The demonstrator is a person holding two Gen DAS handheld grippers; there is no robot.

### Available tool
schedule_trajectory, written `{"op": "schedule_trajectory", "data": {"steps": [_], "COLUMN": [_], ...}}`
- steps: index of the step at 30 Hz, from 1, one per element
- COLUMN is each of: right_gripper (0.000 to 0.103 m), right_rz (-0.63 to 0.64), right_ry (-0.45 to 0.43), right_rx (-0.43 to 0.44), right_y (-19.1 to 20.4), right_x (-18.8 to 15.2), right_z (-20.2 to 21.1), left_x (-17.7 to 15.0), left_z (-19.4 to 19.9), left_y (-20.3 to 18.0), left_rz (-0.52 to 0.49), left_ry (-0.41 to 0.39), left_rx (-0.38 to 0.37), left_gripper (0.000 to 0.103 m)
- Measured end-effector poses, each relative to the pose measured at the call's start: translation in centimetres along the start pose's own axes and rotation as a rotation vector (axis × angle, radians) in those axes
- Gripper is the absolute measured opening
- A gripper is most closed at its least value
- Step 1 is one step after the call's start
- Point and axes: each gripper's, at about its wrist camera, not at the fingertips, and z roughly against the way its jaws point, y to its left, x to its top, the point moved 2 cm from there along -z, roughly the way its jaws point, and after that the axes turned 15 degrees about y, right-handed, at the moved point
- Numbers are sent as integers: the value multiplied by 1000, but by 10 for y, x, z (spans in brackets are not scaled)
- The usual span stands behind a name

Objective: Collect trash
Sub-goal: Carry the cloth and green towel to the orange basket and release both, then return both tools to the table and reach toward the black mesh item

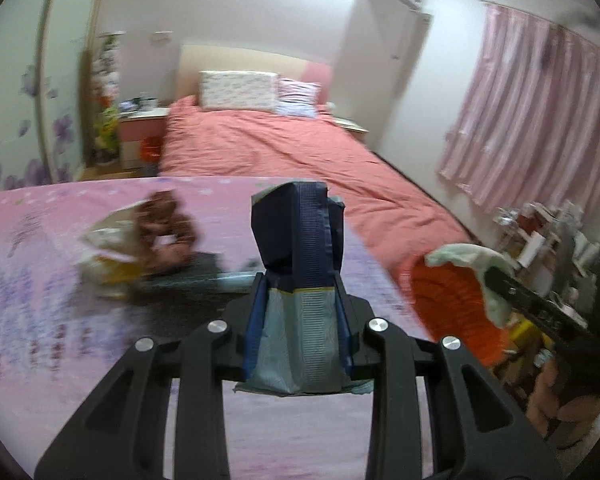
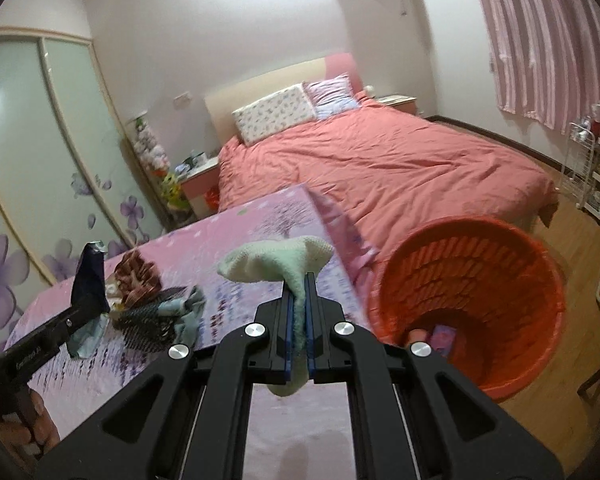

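Your left gripper (image 1: 300,280) clamps a dark blue wrapper (image 1: 300,240), its long axis running out along the fingers, above the pink table (image 1: 60,320) with more litter (image 1: 140,240) near its far left. Your right gripper (image 2: 299,300) pinches a pale green cloth (image 2: 276,260) at the table's right edge, beside the open orange basket (image 2: 472,272) on clear floor.

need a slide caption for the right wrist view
Right claw shut on a pale green cloth above the pink table, beside an orange basket on the floor.
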Motion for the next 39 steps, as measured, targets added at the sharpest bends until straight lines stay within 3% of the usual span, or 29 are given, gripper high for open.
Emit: {"op": "schedule_trajectory", "data": {"steps": [13,18,21,22,25,27,29,35,39], "right_gripper": [5,5,8,12,29,34,47,57,57], "right_rz": [-196,-251,-271,-274,-278,-277,-281,-243,-190], "right_ry": [-59,-50,-10,8,63,82,86,86,97], "right_rx": [-68,-88,-92,-97,-124,-130,-136,-141,-142], "right_y": [-107,-137,-154,-158,-166,-170,-172,-157,-133], "right_x": [17,22,24,24,18,10,4,0,-1], "right_z": [14,0,-19,-27,-50,-57,-60,-54,-56], "left_x": [18,24,26,26,25,22,20,8,-2], "left_z": [-72,-113,-145,-155,-181,-191,-194,-174,-151], "left_y": [-140,-183,-199,-203,-202,-194,-182,-139,-104], "left_rz": [-171,-227,-245,-249,-239,-227,-218,-206,-196], "left_ry": [91,141,177,193,236,254,255,213,175], "left_rx": [-196,-223,-200,-189,-158,-139,-114,-33,39], "left_gripper": [31,33,39,48,55,57,63,81,82]}}
